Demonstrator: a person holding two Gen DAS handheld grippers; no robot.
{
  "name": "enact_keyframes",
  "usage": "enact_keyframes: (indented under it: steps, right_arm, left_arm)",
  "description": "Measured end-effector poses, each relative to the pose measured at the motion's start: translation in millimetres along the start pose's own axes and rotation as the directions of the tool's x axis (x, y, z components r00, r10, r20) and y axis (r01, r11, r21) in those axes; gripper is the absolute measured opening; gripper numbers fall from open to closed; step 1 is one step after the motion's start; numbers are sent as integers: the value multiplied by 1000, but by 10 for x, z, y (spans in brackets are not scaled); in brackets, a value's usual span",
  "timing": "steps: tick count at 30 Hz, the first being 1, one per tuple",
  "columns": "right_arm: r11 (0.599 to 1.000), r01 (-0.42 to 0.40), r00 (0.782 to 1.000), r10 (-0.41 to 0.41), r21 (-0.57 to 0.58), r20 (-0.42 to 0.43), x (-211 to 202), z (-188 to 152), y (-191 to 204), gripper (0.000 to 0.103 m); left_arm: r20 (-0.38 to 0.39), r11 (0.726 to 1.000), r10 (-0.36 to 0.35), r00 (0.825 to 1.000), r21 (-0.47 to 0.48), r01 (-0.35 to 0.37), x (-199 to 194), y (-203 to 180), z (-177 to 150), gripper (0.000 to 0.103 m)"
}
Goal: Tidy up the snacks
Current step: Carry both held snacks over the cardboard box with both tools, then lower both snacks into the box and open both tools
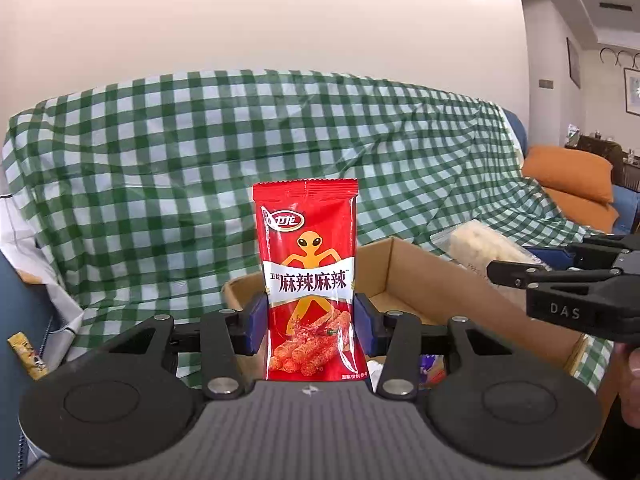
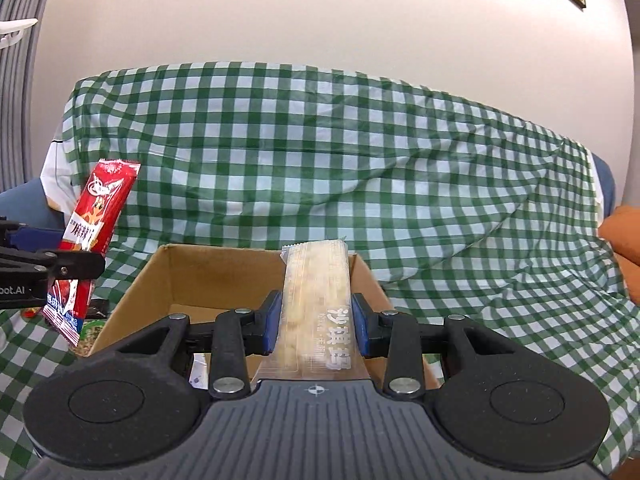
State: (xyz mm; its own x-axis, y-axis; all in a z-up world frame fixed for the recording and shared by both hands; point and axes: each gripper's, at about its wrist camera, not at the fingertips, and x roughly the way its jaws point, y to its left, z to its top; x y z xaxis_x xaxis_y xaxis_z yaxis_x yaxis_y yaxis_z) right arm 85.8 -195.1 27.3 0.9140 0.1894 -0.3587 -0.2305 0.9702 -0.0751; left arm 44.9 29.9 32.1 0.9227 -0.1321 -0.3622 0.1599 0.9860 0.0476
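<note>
My left gripper (image 1: 311, 320) is shut on a red spicy snack packet (image 1: 310, 264) and holds it upright above the near left side of an open cardboard box (image 1: 420, 276). My right gripper (image 2: 316, 326) is shut on a pale clear-wrapped pastry bar (image 2: 316, 292) and holds it upright over the same box (image 2: 224, 276). The red packet (image 2: 94, 236) and the left gripper (image 2: 68, 264) show at the left of the right wrist view. The right gripper (image 1: 520, 272) and its pale bar (image 1: 484, 246) show at the right of the left wrist view.
A sofa under a green checked cloth (image 2: 320, 152) fills the background. Orange cushions (image 1: 568, 172) lie at the right. A yellow snack stick (image 1: 28, 354) lies at far left. Other packets (image 2: 94, 326) lie left of the box, and some packets (image 1: 432, 364) are inside it.
</note>
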Motion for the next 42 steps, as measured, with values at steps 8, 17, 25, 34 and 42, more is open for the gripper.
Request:
enact_keyframes:
  steps: [8,17,25,34,42]
  right_arm:
    - [999,41,999,-41,3,6,-10,-14,-37,38]
    - [998,56,998,-56,-3,20,-36,-6,-31,38]
    - [998,69,998,-69,0,15,-13,-31,-53,38]
    - [997,73,997,-74,5,18,25,-41,-55,38]
    - [997,78,997,-78,3,17,-6,-43,-22,38]
  left_arm:
    - [16,999,-37,999,-18,38,103,-95,47,50]
    - [24,998,-68,997,-17,68,129,-164,32,50]
    - [23,996,-94,995,16,93,156,-277,6,50]
    - [29,995,-103,994,19,102,153,-303,-9,50]
    - [35,993,-116,993,23,115,161,-353,-7,50]
